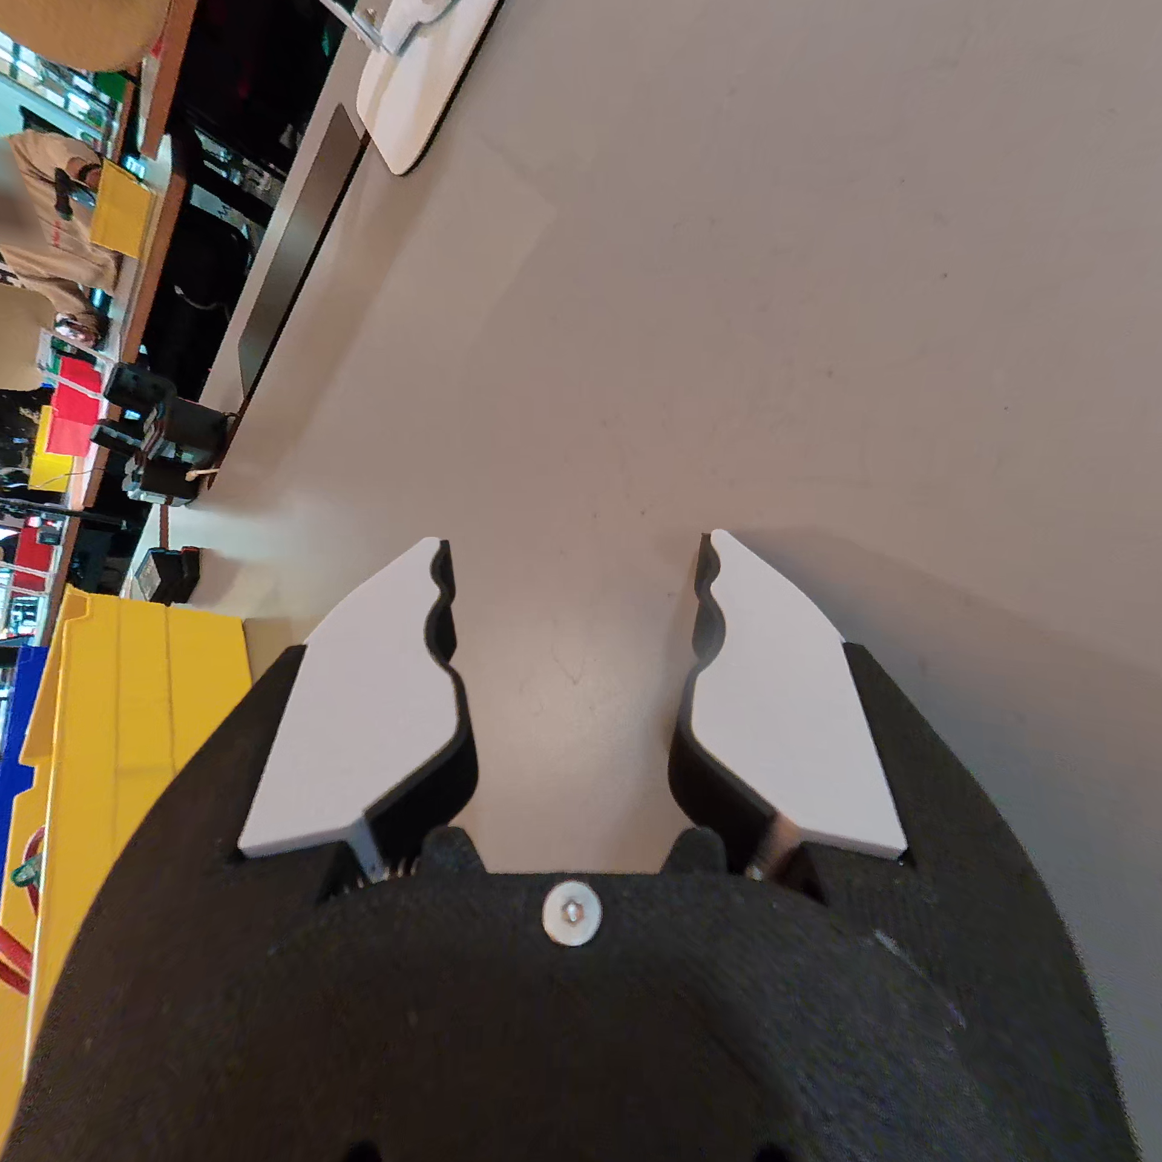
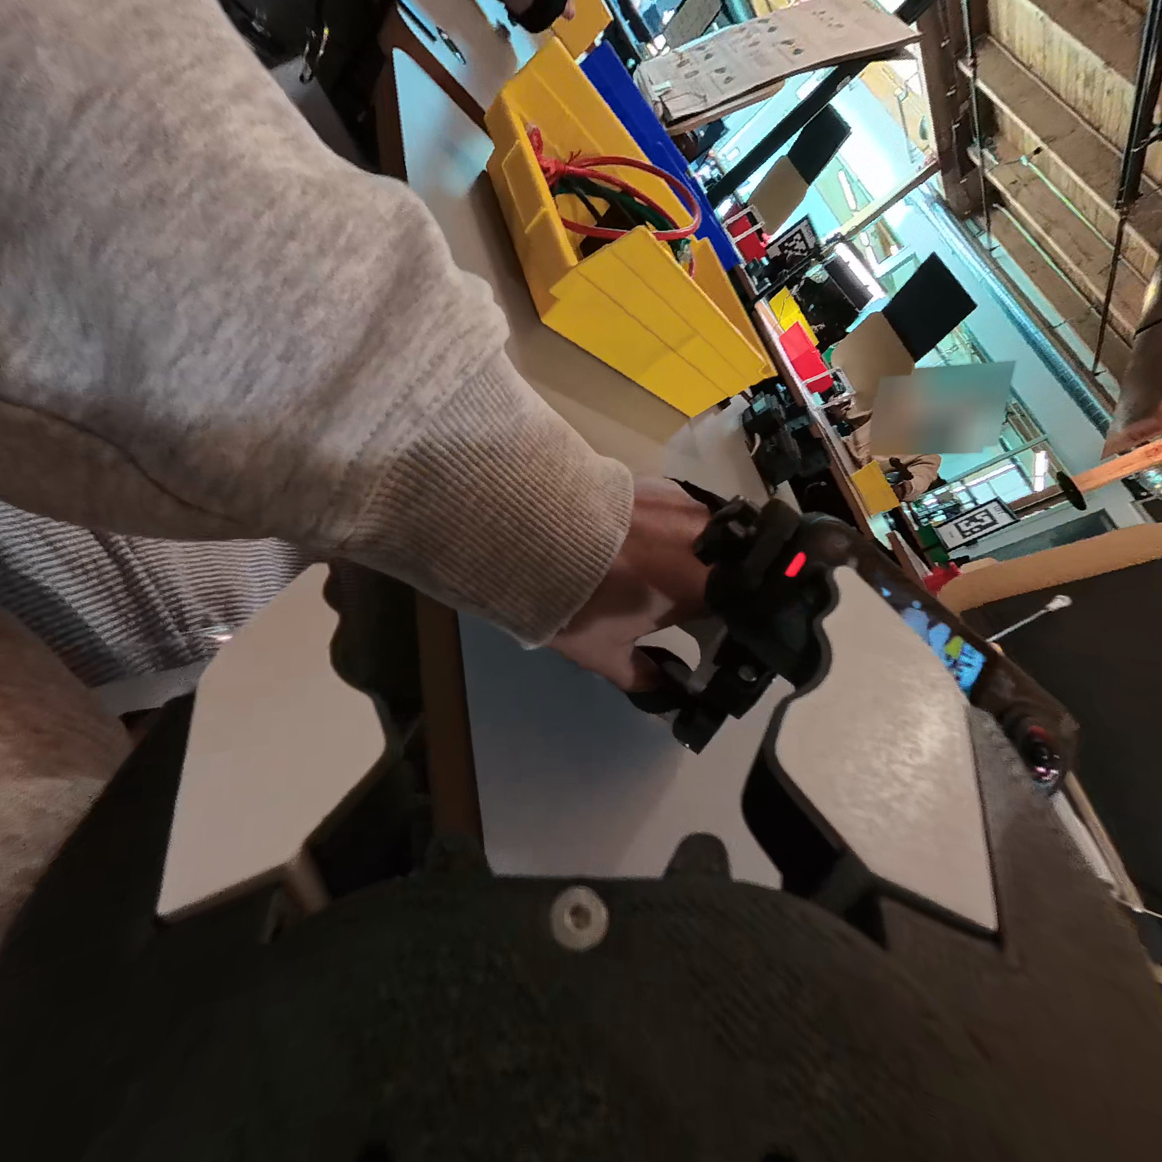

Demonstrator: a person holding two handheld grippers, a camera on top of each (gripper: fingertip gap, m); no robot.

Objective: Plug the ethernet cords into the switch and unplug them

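We are looking across a pale beige counter (image 1: pixel 786 314) that is filling most of the left wrist view, bare between the left tongs (image 1: pixel 575 547), whose white fingers are standing wide apart with nothing in them. A white board (image 1: pixel 409 94) is lying at the counter's far end, partly cut off by the frame edge. The right tongs (image 2: pixel 566 635) are likewise standing apart and empty, pointing toward a person's hand (image 2: pixel 641 585) in a grey knit sleeve (image 2: pixel 283 314), which is gripping the handle of the other black tool. A yellow bin (image 2: pixel 635 295) is sitting on the counter, holding coiled red and green cords (image 2: pixel 622 188), with a blue bin (image 2: pixel 641 113) just behind it. We are not seeing the switch in either view. Beyond the counter, the room is showing more benches, coloured bins and high shelving, all tilted, blurred and hard to make out.
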